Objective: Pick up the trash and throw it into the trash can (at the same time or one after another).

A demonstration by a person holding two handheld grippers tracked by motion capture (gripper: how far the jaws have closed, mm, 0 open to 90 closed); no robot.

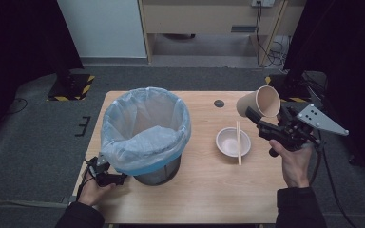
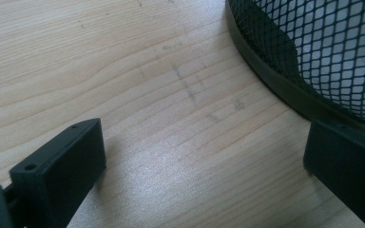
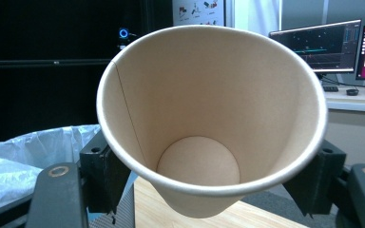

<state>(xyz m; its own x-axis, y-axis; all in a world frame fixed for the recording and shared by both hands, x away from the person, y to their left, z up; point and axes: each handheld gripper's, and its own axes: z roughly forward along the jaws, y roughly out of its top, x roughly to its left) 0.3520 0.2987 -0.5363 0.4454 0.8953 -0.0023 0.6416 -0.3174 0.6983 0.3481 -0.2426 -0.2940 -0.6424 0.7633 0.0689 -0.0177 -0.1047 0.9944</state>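
A tan paper cup [image 1: 260, 101] is held on its side above the table's right edge, mouth toward the camera of my right gripper [image 1: 260, 124], whose jaws are shut on its walls. In the right gripper view the cup [image 3: 209, 118] is empty inside. A black mesh waste bin [image 1: 153, 172] lined with a pale blue plastic bag [image 1: 145, 127] stands at the table's left. My left gripper [image 1: 115, 178] rests low at the bin's base, open, with bare wood between its jaws; the mesh wall [image 2: 332, 52] is beside its right jaw.
A white bowl [image 1: 230, 141] with a pair of chopsticks [image 1: 238, 142] laid across it sits right of the table's middle. A dark round hole cover [image 1: 219, 103] is near the far edge. Black stands and cables surround the wooden table [image 1: 204, 190].
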